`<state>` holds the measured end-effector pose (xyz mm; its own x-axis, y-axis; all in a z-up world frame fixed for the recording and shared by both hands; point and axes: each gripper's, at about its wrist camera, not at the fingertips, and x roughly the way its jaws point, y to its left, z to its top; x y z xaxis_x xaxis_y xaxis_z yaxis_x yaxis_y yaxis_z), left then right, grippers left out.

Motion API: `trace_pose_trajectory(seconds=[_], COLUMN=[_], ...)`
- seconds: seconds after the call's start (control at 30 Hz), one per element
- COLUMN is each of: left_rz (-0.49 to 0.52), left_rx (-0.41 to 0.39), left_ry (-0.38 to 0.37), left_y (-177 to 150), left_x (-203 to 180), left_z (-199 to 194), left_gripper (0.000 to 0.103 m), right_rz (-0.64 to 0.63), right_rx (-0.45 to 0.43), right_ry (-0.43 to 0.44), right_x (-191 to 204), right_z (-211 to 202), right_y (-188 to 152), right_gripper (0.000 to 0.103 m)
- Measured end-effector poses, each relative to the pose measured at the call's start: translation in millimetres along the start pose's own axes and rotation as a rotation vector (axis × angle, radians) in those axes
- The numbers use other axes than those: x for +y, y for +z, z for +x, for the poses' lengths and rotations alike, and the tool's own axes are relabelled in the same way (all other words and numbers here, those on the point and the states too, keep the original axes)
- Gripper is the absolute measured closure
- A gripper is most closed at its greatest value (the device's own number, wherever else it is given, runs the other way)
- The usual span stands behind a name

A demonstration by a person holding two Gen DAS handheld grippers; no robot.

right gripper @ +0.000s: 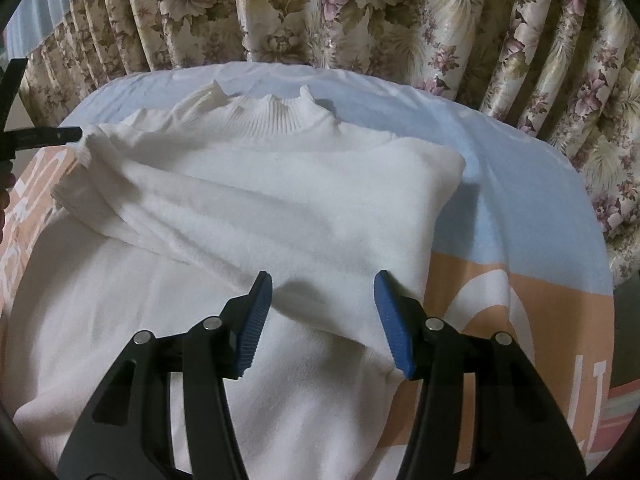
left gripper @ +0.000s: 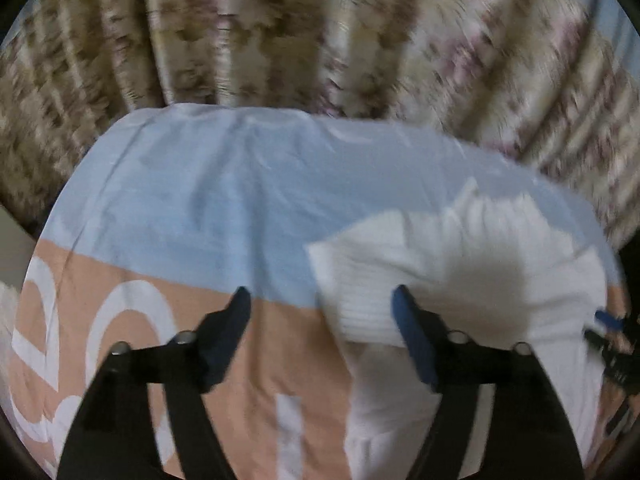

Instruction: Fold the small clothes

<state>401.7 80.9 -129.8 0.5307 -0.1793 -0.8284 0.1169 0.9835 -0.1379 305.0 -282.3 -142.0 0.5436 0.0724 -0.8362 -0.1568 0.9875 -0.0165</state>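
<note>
A white knit sweater (right gripper: 280,200) lies flat on the blue and peach bed cover (right gripper: 520,220), its ribbed collar (right gripper: 276,120) at the far side. One sleeve (right gripper: 120,184) is folded across the chest. My right gripper (right gripper: 323,278) hangs open just above the sweater's lower right part, and its pads (right gripper: 252,328) press on nothing. In the blurred left wrist view the sweater (left gripper: 460,264) fills the right side. My left gripper (left gripper: 320,294) is open at its left edge, the right finger (left gripper: 412,332) over the ribbed cuff and the left one over bare cover (left gripper: 180,184).
A flowered curtain (right gripper: 360,12) hangs close behind the far edge of the bed. The left gripper's black finger (right gripper: 40,135) shows at the left rim of the right wrist view. The right gripper (left gripper: 608,320) shows at the right rim of the left wrist view.
</note>
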Motion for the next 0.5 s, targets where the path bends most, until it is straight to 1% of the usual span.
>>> trace_pose_trajectory(seconds=[0.07, 0.1, 0.2, 0.23, 0.27, 0.3, 0.33, 0.37, 0.4, 0.43, 0.5], left_rz=[-0.006, 0.011, 0.083, 0.123, 0.138, 0.148, 0.144, 0.127, 0.122, 0.120, 0.129], left_rx=[0.024, 0.044, 0.073, 0.080, 0.082, 0.085, 0.098, 0.100, 0.097, 0.089, 0.060], left_ry=[-0.019, -0.040, -0.060, -0.063, -0.064, -0.076, -0.106, -0.132, -0.138, -0.141, -0.147], left_y=[-2.4, -6.4, -16.9, -20.6, -22.5, -23.3, -22.1, -19.7, -18.3, -16.3, -14.1], left_x=[4.5, 1.2, -19.3, -30.1, -37.3, -41.9, -44.7, -44.9, -45.1, -45.4, -47.6], left_z=[-0.5, 0.9, 8.7, 14.4, 18.4, 23.0, 29.3, 32.9, 33.5, 32.0, 20.1], left_gripper=[0.027, 0.027, 0.027, 0.028, 0.033, 0.057, 0.069, 0.072, 0.077, 0.080, 0.083], right_rz=[-0.002, -0.006, -0.030, -0.036, -0.042, -0.048, -0.057, -0.062, -0.063, -0.060, -0.057], right_rx=[-0.006, -0.005, 0.001, 0.005, 0.012, 0.017, 0.022, 0.019, 0.014, 0.015, 0.022], right_ry=[0.002, 0.005, 0.018, 0.023, 0.022, 0.015, 0.007, 0.004, 0.005, 0.009, 0.006], right_x=[-0.9, -0.4, 3.8, 5.0, 6.1, 7.0, 8.1, 8.7, 8.9, 8.0, 5.9], right_z=[-2.9, -3.6, -6.2, -5.4, -3.9, -1.8, 0.0, 0.3, 0.1, 1.4, 5.1], right_y=[0.1, 0.0, -2.2, -2.8, -3.4, -4.2, -4.3, -4.5, -4.2, -3.5, -2.8], right_gripper=[0.049, 0.049, 0.047, 0.047, 0.047, 0.047, 0.047, 0.047, 0.048, 0.051, 0.082])
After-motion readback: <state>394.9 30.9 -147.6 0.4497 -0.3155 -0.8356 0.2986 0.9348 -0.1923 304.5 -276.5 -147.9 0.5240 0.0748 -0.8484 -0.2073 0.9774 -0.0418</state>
